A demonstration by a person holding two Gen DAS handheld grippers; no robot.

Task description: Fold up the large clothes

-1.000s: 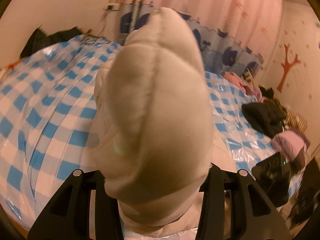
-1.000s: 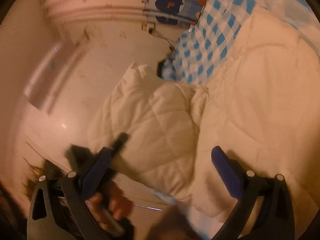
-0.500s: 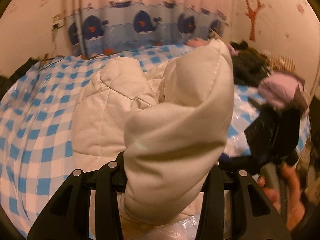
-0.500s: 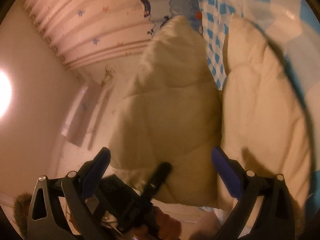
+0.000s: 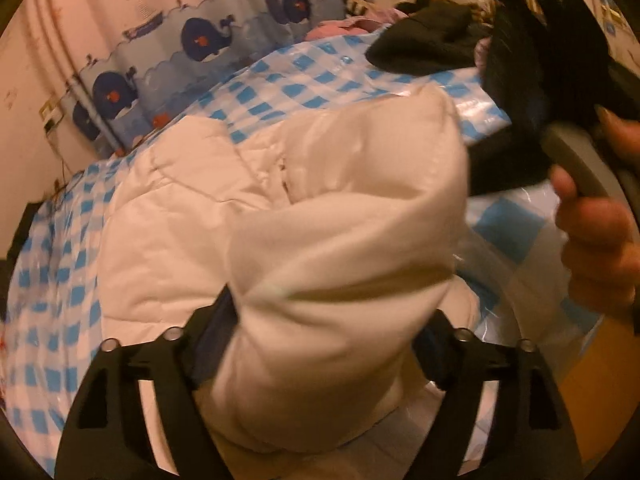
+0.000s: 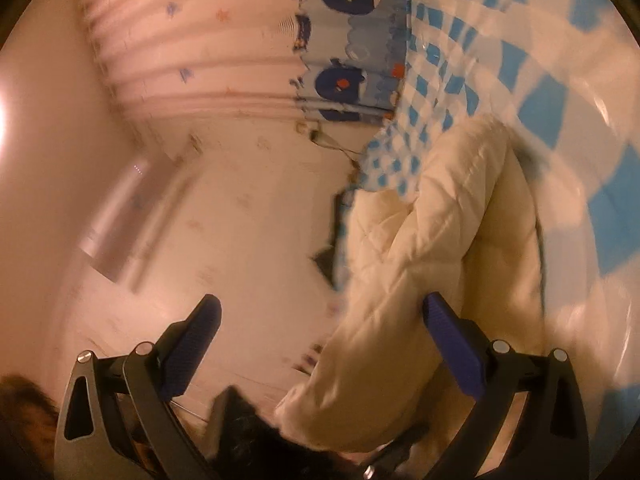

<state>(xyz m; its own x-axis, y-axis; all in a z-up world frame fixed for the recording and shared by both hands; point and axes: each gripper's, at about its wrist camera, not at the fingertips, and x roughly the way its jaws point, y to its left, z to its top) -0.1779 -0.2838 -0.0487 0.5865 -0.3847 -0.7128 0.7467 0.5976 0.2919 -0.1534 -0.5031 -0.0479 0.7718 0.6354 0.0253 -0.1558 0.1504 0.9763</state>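
cream quilted coat, left tongs (opening)

A thick fold of the cream quilted coat covered the inner faces of the left gripper, so whether its pads pressed the cloth could not be told. The coat's near end ran off the bottom edge. In the right wrist view the wall, curtain and checked cover smeared with blur (the dark shape at the bottom was unreadable).
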